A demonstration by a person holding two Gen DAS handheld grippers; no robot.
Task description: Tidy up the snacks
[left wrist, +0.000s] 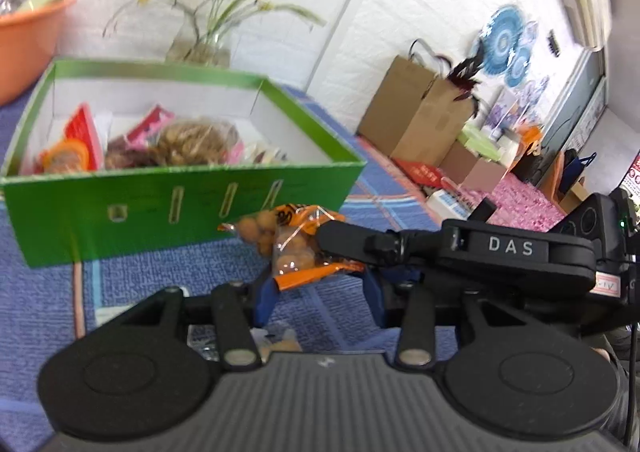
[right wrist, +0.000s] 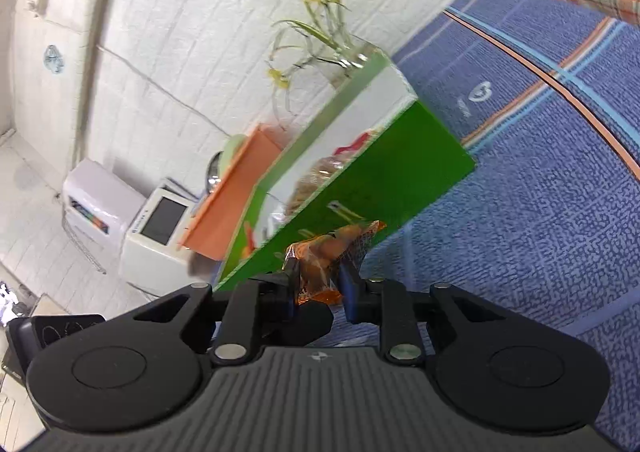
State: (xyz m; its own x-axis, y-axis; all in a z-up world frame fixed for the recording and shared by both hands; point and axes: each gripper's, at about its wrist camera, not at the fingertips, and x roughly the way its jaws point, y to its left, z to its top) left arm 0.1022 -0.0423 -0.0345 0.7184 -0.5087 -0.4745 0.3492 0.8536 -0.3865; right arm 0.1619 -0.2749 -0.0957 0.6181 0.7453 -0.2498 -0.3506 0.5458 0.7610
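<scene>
A green cardboard box [left wrist: 172,208] with a white inside stands on the blue cloth and holds several snack packets [left wrist: 188,144]. An orange and clear snack bag of round balls [left wrist: 296,244] hangs in front of the box. My right gripper [right wrist: 320,284] is shut on this orange snack bag [right wrist: 328,256] and reaches in from the right in the left wrist view [left wrist: 340,240]. My left gripper [left wrist: 320,292] is open just below the bag, its blue-padded fingers [left wrist: 266,296] on either side of the bag's lower edge. The box also shows in the right wrist view [right wrist: 360,196].
An orange basin [left wrist: 24,44] stands left of the box. A glass vase with yellow flowers [left wrist: 204,40] is behind it by the white wall. Brown paper bags [left wrist: 420,112] and boxes sit at the right. A clear packet [left wrist: 276,344] lies on the cloth under my left gripper.
</scene>
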